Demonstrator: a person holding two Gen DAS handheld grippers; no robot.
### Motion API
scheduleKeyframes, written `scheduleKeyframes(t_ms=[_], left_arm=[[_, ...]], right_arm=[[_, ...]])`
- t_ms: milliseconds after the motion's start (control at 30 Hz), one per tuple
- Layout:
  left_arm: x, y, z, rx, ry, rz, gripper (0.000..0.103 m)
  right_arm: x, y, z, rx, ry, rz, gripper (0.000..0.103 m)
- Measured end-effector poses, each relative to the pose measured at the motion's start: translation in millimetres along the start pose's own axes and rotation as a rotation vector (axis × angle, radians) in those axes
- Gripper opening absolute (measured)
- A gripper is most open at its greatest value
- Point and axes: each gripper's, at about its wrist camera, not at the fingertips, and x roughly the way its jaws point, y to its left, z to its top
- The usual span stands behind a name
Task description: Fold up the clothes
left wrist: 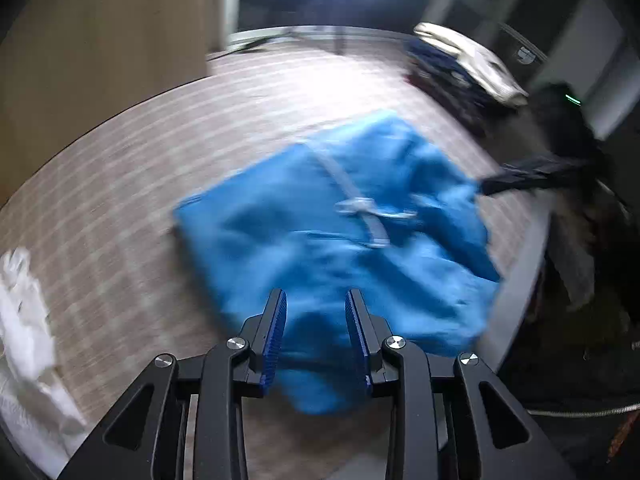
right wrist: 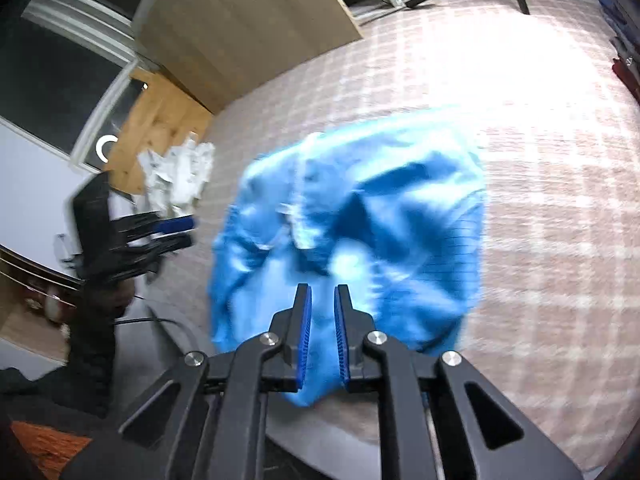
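Between my left gripper's (left wrist: 316,300) blue-padded fingers (left wrist: 276,332) a fold of the blue garment (left wrist: 320,240) bunches up, and the pads sit close against it on both sides, so I read it as pinched there, though blur keeps me from being sure how firmly. My right gripper (right wrist: 322,294) has its pads nearly together, with the same garment's near edge caught in the narrow slot between them. From both grips the cloth spreads away from me, crumpled, over the plaid-covered table (left wrist: 120,208), its near part hanging at the table's front edge. A pale drawstring or strap (left wrist: 360,208) crosses its upper side. To my left, near the table edge, lies a white crumpled cloth (left wrist: 24,312). Farther off, at the far right of the table, sits a pile of dark and cream clothes (left wrist: 460,68). Beyond the table stands a tan wooden panel (left wrist: 100,40).
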Motion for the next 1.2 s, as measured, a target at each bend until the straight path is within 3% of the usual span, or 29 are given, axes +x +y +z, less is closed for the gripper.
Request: scheduleKeyframes(t_ms=[133,167,267,333,367,400,500,567,600,633,733,833,933,1000,1100,1200], left_arm=[[22,-20,-1,0.024,0.094,0.041,0.030],[20,-29,0,0.037,0.083,0.027,0.030],[20,-52,7,0.076,0.059,-0.012,0.031],[25,-64,13,0.101,0.052,-0.038,0.031],[29,-68,16,0.108,0.056,-0.047,0.031],[36,-67,18,0.103,0.074,-0.050,0.031],[59,-60,16,0.089,0.140,-0.026,0.030],[72,-53,11,0.076,0.181,-0.010,0.030],[77,-49,8,0.073,0.196,-0.006,0.030],[81,-46,6,0.070,0.209,0.000,0.031],[81,-39,2,0.038,0.214,-0.004,0.030],[58,-46,-1,0.043,0.178,0.014,0.030],[33,-58,-6,0.065,0.147,0.024,0.032],[19,-74,-13,0.103,0.142,0.027,0.037],[17,-99,-22,0.166,0.150,0.042,0.038],[28,-119,-28,0.224,0.163,0.039,0.039]], right_arm=[[37,0,-18,0.007,0.131,-0.031,0.015],[37,3,-24,-0.002,0.159,-0.063,0.015],[20,25,-28,-0.084,0.119,-0.104,0.021],[18,46,-26,-0.129,0.090,-0.096,0.061],[23,58,-25,-0.166,0.089,-0.095,0.063],[31,68,-26,-0.212,0.099,-0.117,0.063],[63,71,-34,-0.319,0.172,-0.299,0.061],[75,63,-35,-0.324,0.220,-0.282,0.033],[79,59,-36,-0.323,0.242,-0.277,0.008],[80,54,-37,-0.334,0.260,-0.286,0.005],[64,44,-40,-0.332,0.274,-0.245,0.004],[36,37,-34,-0.284,0.221,-0.188,0.005],[10,40,-31,-0.301,0.171,-0.196,0.018],[5,57,-31,-0.361,0.145,-0.196,0.019],[3,74,-33,-0.446,0.140,-0.186,0.040],[12,98,-46,-0.553,0.157,-0.152,0.041]])
